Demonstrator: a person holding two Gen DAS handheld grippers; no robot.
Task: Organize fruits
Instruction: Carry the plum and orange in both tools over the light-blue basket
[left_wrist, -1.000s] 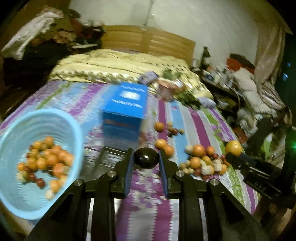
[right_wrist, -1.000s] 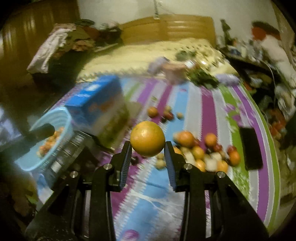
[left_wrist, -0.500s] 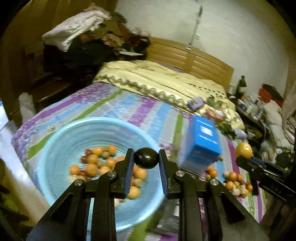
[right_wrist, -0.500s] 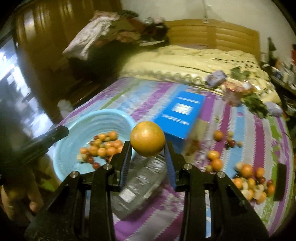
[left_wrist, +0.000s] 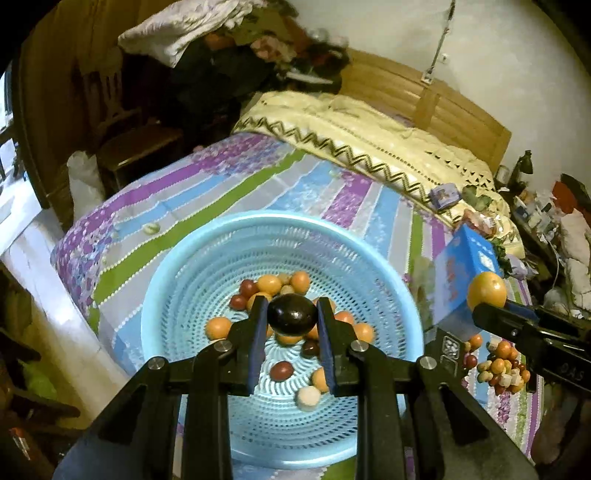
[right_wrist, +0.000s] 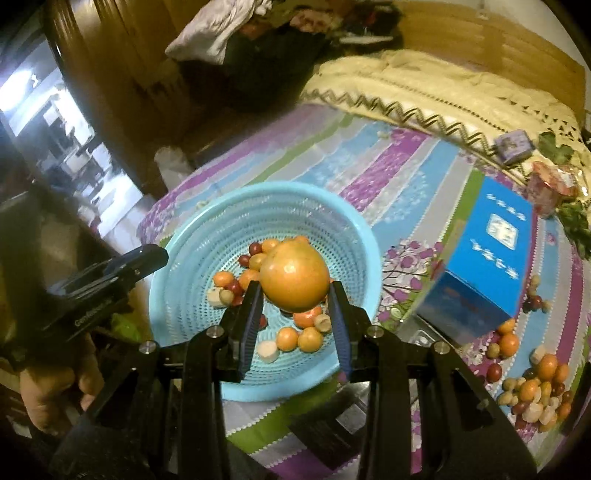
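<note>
Left claw (left_wrist: 291, 319) clamped on a dark plum (left_wrist: 292, 315), right claw (right_wrist: 294, 295) clamped on an orange (right_wrist: 294, 275). I read both as hanging directly over the blue basket (left_wrist: 177, 280), frame centre; release drops straight in.

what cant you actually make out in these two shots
- Left wrist view: the dark fruit and left claw hide some fruit in the basket.
- Right wrist view: the orange and right claw cover the basket's middle.
- Box: print too blurred to read.
- Loose pile on the bed: too small and blurred to name each fruit.
</note>
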